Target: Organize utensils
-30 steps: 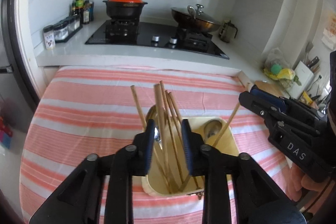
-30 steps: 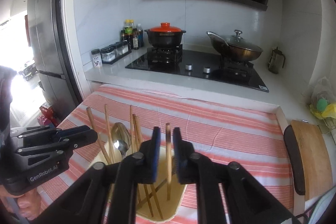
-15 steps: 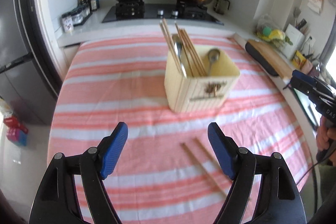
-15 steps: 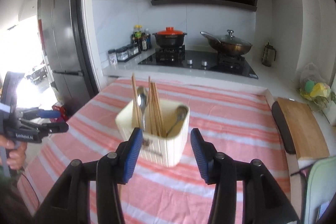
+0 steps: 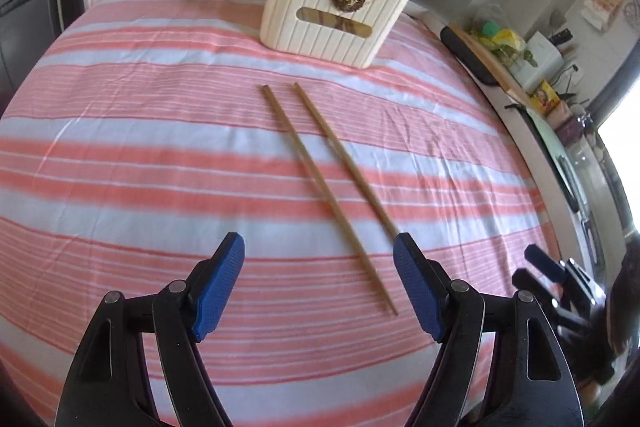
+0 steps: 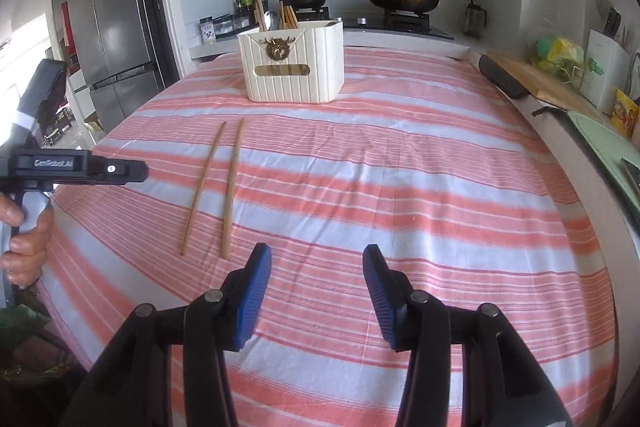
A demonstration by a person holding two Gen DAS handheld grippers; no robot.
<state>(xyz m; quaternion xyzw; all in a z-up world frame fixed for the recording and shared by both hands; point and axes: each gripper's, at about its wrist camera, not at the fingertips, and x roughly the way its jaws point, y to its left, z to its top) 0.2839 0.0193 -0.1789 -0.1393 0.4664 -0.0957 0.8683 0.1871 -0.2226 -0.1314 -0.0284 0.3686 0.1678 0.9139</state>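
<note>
Both claws, left claw (image 5: 319, 257) and right claw (image 6: 317, 267), gape empty near two chopsticks (image 5: 332, 183); holder (image 5: 332, 19) beyond.

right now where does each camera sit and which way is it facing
Left wrist: sits on the left tool, looking down and forward over the striped cloth at two loose chopsticks and the cream holder; its own open blue pads show, with the right tool at the right edge.
Right wrist: sits on the right tool, facing the holder and stove; its open pads show, plus the left tool and a hand.
Both share the chopsticks, holder and cloth.
</note>
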